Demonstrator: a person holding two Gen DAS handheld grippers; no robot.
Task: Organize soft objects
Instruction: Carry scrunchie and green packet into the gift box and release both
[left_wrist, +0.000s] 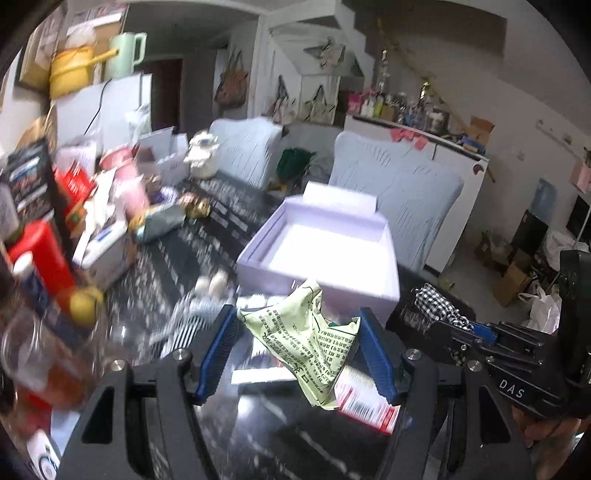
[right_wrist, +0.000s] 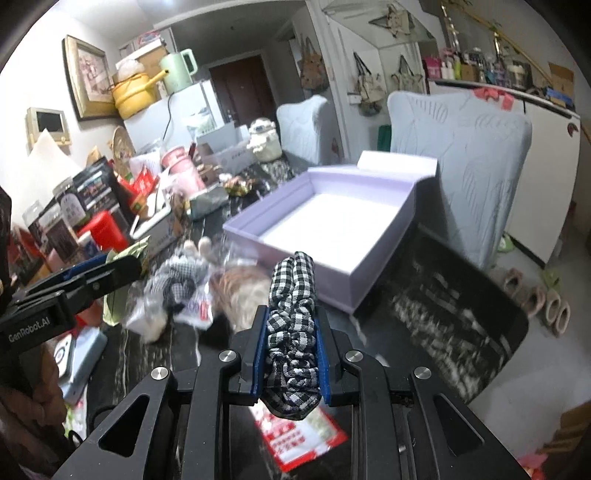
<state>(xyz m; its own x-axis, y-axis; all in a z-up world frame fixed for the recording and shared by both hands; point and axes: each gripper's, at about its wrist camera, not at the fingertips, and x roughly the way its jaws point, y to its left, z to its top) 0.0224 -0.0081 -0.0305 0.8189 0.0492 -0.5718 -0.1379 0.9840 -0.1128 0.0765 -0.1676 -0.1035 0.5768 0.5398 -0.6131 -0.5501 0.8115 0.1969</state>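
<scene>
We carry two soft items: left claw (left_wrist: 299, 354) clamped on the green packet (left_wrist: 306, 343), right claw (right_wrist: 290, 354) clamped on the checked scrunchie (right_wrist: 291, 325). Next, we judge, both go over the lilac box (right_wrist: 380, 254) at frame centre, then release.

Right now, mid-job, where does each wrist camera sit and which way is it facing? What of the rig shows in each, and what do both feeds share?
Left wrist: on the left gripper, looking down its fingers at the held green printed packet, the lilac box beyond; the right gripper shows at right.
Right wrist: on the right gripper, looking at the clamped checked scrunchie; the left gripper and a hand show at left.
Shared: lilac box, dark table, pale chairs.
</scene>
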